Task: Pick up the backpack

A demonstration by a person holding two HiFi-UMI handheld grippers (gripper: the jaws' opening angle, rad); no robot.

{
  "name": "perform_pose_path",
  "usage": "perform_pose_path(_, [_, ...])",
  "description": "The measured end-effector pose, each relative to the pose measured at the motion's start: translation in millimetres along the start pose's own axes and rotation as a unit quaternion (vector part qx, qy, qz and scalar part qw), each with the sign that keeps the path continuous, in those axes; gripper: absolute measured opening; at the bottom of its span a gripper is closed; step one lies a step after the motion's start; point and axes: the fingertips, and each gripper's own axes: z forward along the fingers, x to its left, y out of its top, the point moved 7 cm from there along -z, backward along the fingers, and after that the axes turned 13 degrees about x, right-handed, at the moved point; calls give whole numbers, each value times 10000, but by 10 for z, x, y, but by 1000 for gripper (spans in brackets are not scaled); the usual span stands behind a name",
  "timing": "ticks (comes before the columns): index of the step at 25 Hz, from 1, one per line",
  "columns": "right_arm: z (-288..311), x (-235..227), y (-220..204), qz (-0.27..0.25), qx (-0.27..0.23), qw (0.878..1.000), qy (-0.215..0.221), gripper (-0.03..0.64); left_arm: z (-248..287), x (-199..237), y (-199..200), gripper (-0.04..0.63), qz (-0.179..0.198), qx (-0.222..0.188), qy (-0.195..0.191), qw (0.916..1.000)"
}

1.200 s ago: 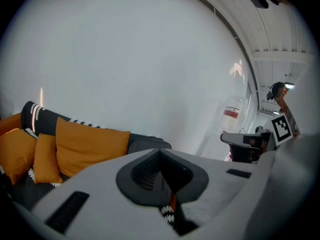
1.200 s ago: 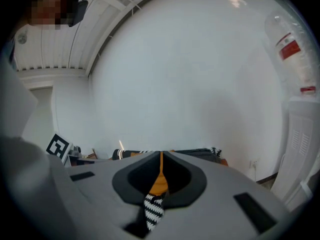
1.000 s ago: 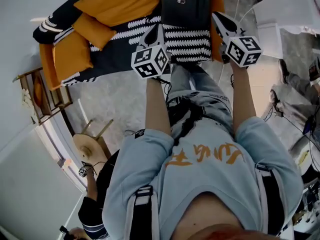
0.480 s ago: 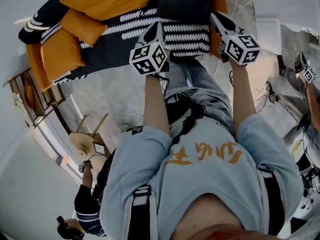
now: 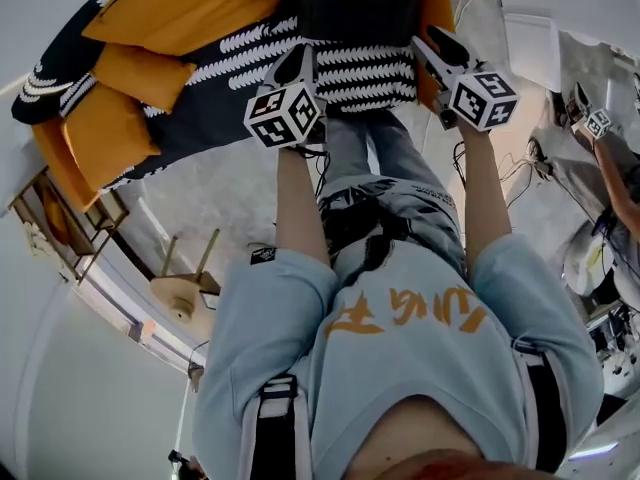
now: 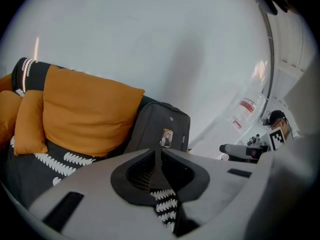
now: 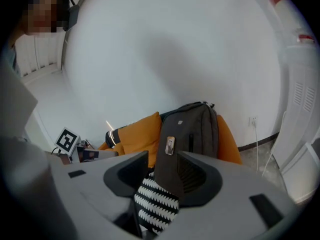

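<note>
Backpack [image 7: 195,129] upright on patterned sofa [image 5: 225,103]

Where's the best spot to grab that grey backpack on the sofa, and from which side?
Probably the loop handle on top of the backpack, coming from above. The bag stands upright against the orange cushions, so the handle is its highest, most exposed part.

We held left forearm [image 5: 297,203] and right forearm [image 5: 484,193] stretched forward side by side, bare below short sleeves [image 5: 265,303], each hand carrying gripper tilted downward. Our left gripper [image 5: 298,60]: jaws pressed together, nothing between them. Our right gripper [image 5: 432,43]: jaws apart, had just been opening, gripped nothing. Wrists stayed level with each other, well apart.
</note>
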Motion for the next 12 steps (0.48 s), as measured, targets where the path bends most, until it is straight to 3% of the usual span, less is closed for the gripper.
perform_pose_path(6, [147,-254,17,274,206,9992,-210,212,331,188,191,36,223,279,-124,9993])
perform_pose_path(8, [188,-400,31,325,262,9988,-238,219,477,191,227,174,230,368,-280,9987])
perform_pose_path(12, [308,-570,91,450,403,9976,-326,238,708,237,276,226,432,831,-602,9938])
